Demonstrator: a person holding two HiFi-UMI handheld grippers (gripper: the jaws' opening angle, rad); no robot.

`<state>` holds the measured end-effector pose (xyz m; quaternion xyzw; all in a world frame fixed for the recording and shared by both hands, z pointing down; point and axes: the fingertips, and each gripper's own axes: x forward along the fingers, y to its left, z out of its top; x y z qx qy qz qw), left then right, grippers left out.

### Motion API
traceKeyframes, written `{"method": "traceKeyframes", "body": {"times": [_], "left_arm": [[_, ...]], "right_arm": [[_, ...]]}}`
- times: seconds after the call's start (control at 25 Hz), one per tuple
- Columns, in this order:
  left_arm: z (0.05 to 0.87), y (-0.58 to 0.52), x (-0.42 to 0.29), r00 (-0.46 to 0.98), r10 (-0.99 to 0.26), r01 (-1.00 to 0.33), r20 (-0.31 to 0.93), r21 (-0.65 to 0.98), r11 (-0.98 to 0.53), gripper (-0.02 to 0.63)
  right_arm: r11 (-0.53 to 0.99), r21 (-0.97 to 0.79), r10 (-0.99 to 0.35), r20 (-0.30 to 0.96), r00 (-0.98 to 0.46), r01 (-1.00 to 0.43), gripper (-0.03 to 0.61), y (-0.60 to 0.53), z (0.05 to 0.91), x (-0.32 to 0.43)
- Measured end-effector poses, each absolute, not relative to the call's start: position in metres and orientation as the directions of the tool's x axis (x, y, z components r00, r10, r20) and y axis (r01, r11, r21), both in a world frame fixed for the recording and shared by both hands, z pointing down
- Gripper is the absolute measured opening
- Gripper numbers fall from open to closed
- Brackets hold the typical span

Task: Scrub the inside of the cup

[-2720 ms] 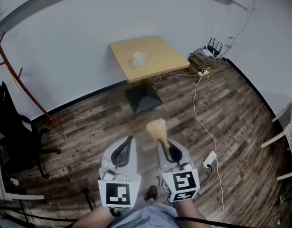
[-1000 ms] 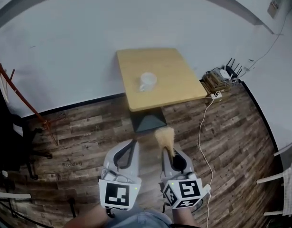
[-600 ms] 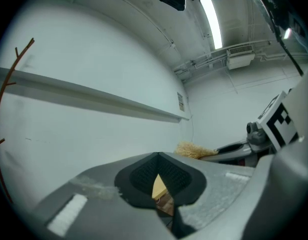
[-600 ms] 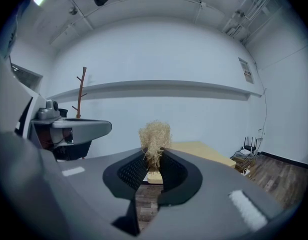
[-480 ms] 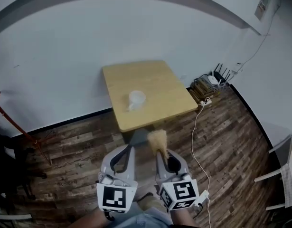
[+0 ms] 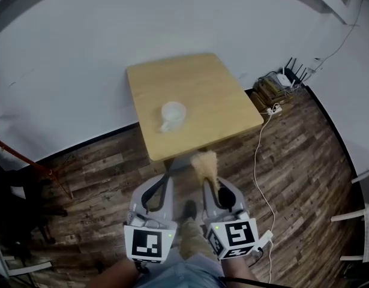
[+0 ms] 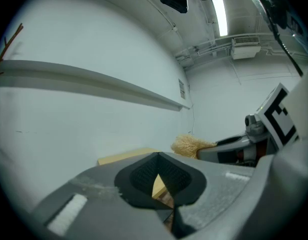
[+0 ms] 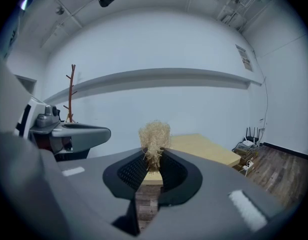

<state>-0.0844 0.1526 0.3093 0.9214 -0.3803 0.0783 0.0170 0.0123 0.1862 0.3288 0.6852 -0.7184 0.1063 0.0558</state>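
Closer now to the table (image 6: 223, 104), the left tool (image 6: 167, 179) is closed and empty, the right tool (image 6: 212, 186) grips a straw brush (image 6: 204, 162); the cup (image 6: 173, 114) stands on the table ahead of both

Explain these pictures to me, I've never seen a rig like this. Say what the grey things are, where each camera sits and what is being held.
No robot: a person holds a two-jaw gripper in each hand; the marker cubes belong to them. The downward picture comes from a camera on the person's head; the other two come from cameras riding on each gripper, looking along its jaws. Ahead stands a wooden table with one white cup on it. The right gripper is shut on a straw-coloured scrubbing brush; the left gripper is shut and empty. Neither touches the cup.
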Motion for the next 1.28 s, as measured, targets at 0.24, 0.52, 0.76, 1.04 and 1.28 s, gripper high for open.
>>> {"method": "traceKeyframes", "body": {"times": [0.24,0.52,0.76,1.04,1.28], "left_arm": [[0.320,0.102,-0.047,0.653,-0.728,-0.735,0.209,-0.059,-0.676,0.020],[0.298,0.052,-0.020,0.594,-0.781,-0.777,0.193,-0.112,-0.619,0.020],[0.282,0.029,-0.003,0.546,-0.822,-0.809,0.165,-0.152,-0.568,0.020],[0.297,0.002,-0.008,0.515,-0.838,-0.834,0.182,-0.121,-0.539,0.020],[0.331,-0.027,-0.025,0.536,-0.823,-0.832,0.191,-0.050,-0.553,0.020]], "right_arm": [[0.096,-0.124,-0.965,0.233,-0.123,-0.988,0.058,0.130,0.338,0.051],[0.183,-0.138,-0.961,0.185,-0.207,-0.973,0.058,0.073,0.315,0.085],[0.261,-0.122,-0.949,0.148,-0.277,-0.958,0.058,0.041,0.298,0.102],[0.329,-0.115,-0.922,0.177,-0.345,-0.937,0.058,0.010,0.306,0.098],[0.368,-0.116,-0.893,0.231,-0.386,-0.922,0.058,-0.019,0.324,0.083]]}}
